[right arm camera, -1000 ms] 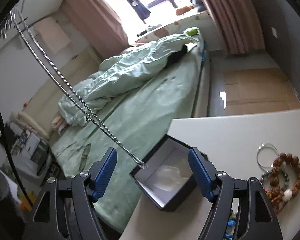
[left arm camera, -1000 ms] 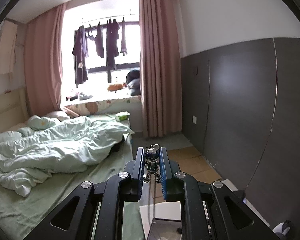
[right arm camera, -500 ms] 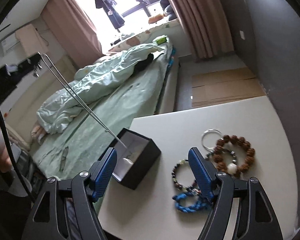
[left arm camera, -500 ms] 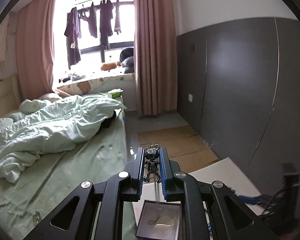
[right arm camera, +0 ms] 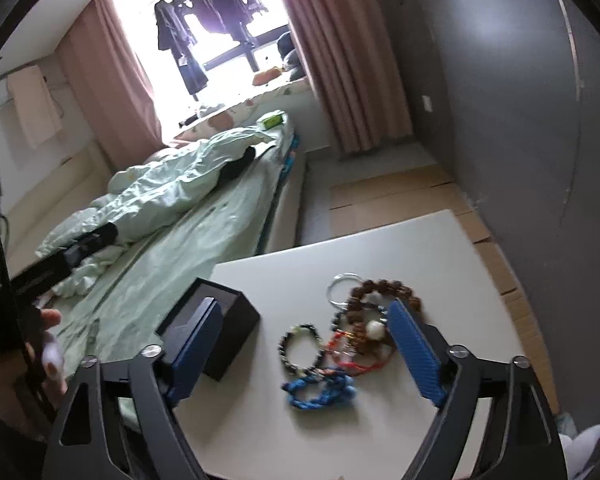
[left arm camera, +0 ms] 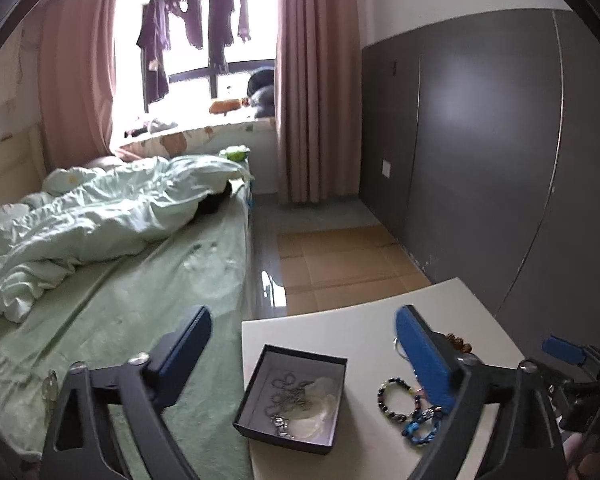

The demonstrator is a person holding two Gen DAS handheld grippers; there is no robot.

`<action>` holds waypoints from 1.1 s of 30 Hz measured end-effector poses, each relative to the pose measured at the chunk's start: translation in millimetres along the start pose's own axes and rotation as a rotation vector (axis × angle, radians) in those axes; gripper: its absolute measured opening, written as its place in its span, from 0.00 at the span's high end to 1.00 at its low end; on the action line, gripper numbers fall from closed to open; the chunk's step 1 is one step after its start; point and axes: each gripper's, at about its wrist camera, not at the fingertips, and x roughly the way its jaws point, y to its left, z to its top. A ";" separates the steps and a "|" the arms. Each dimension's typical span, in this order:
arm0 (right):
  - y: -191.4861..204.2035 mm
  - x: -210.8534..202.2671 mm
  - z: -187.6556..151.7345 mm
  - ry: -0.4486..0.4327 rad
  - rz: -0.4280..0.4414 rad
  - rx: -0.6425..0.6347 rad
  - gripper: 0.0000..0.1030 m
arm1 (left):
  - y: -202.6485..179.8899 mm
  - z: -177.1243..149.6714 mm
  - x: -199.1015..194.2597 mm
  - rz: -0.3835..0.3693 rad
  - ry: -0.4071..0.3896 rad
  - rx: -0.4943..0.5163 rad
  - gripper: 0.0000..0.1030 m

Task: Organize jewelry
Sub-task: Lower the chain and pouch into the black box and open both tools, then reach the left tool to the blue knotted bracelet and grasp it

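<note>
Bedroom, daylight from window

A bright window (left arm camera: pixel 204 60) is seen on the far wall, flanked by pink curtains (left arm camera: pixel 316 80); dark clothes (left arm camera: pixel 196 28) are hung in front of it. A bed (left arm camera: pixel 148 292) with a green sheet is placed at left, a rumpled pale duvet (left arm camera: pixel 100 216) left on it. The right wall is covered by dark grey panels (left arm camera: pixel 480 152), white above. Tan floor (left arm camera: pixel 340 256) is shown beside the bed. A white table (right arm camera: pixel 380 240) is set nearest.

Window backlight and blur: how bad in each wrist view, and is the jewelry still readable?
Left wrist: window blown out, straight edges bowed by the fisheye, chain in the black box readable. Right wrist: same glare, heavier motion blur; bracelets smeared, blue cord bracelet softest.
</note>
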 end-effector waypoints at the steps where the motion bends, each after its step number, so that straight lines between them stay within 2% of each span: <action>1: -1.7 -3.1 -2.2 -0.006 -0.008 0.000 0.10 | -3.5 -1.0 -3.1 -0.003 0.000 -0.004 0.07; 4: -6.3 -15.3 -5.2 -0.032 -0.016 0.015 0.10 | -11.6 -3.9 -13.0 -0.015 0.003 -0.013 0.07; 7: -15.2 -30.1 -9.4 -0.076 -0.039 0.049 0.10 | -20.5 -9.3 -32.6 0.021 -0.039 0.000 0.07; 9: -25.1 -39.5 -16.9 -0.091 -0.036 0.077 0.10 | -23.3 -13.6 -42.7 0.018 -0.049 -0.008 0.07; 13: -39.2 -56.2 -32.1 -0.094 0.001 0.134 0.10 | -26.7 -26.0 -52.5 0.001 -0.013 -0.015 0.07; 16: -36.1 -71.0 -40.1 -0.112 -0.040 0.115 0.10 | -30.1 -35.7 -61.2 -0.015 -0.003 -0.014 0.06; 20: -37.8 -85.0 -52.0 -0.119 -0.019 0.132 0.10 | -32.0 -48.7 -69.2 -0.036 0.009 -0.033 0.00; 24: -35.6 -97.2 -59.5 -0.152 -0.024 0.120 0.01 | -35.5 -64.1 -71.7 -0.054 0.032 -0.061 0.00; 27: -35.5 -108.3 -67.6 -0.188 -0.013 0.106 0.00 | -43.0 -76.1 -73.2 -0.068 0.040 -0.071 0.00; 30: -44.1 -111.5 -73.0 -0.179 0.001 0.108 0.00 | -53.4 -83.4 -72.5 -0.083 0.050 -0.053 0.00; 33: -58.9 -105.9 -80.9 -0.135 0.006 0.119 0.00 | -62.7 -89.2 -68.7 -0.110 0.060 -0.044 0.00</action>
